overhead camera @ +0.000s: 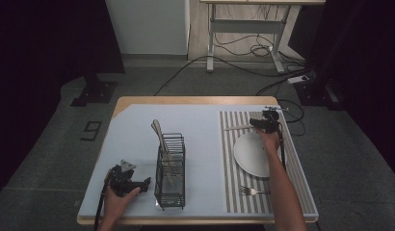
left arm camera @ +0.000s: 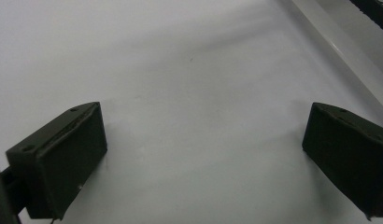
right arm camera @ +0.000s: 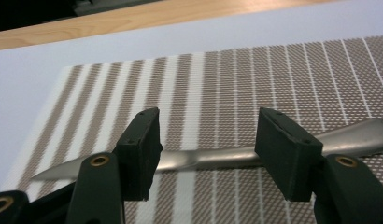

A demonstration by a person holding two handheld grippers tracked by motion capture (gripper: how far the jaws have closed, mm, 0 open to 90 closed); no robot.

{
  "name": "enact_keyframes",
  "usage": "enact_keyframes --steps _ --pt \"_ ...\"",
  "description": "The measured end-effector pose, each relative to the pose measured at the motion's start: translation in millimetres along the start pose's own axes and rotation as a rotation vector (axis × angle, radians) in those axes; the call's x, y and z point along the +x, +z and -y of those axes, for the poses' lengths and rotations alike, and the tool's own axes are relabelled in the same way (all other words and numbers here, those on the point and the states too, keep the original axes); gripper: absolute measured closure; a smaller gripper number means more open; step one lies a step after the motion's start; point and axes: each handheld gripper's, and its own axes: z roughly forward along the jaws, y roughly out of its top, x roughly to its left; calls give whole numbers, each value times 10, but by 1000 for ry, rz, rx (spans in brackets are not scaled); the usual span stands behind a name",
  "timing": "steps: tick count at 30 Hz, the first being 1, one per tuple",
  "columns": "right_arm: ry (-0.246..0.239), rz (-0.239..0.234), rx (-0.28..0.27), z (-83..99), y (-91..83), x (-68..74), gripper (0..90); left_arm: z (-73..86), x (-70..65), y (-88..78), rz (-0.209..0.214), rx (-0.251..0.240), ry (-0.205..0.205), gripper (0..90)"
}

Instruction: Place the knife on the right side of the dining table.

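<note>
A silver knife (overhead camera: pixel 236 127) lies flat on the far end of the striped placemat (overhead camera: pixel 229 183), its blade pointing left. My right gripper (overhead camera: pixel 259 124) hovers low at the knife's handle end, with a hand behind it. In the right gripper view the knife (right arm camera: pixel 208 158) runs crosswise just beyond both pads, and the right gripper (right arm camera: pixel 210 135) stands open; its pads do not press on the knife. My left gripper (overhead camera: pixel 145 183) rests open on the pale blue table cover near the front left. The left gripper (left arm camera: pixel 203 154) has bare cover between its jaws.
A black wire caddy (overhead camera: pixel 170 173) with a couple of utensils (overhead camera: pixel 159 134) stands just right of the left gripper. On the placemat a white plate (overhead camera: pixel 248 154) sits near the right forearm, with a fork (overhead camera: pixel 253 191) toward the front edge.
</note>
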Motion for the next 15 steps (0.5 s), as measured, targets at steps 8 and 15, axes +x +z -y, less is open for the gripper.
enact_keyframes --steps 8,15 --pt "-33 -89 -66 88 -335 154 396 0 -2 0 0 0 -2 0" --pt "-46 -162 -121 200 -656 254 393 -1 -1 0 -1 0 0 0"
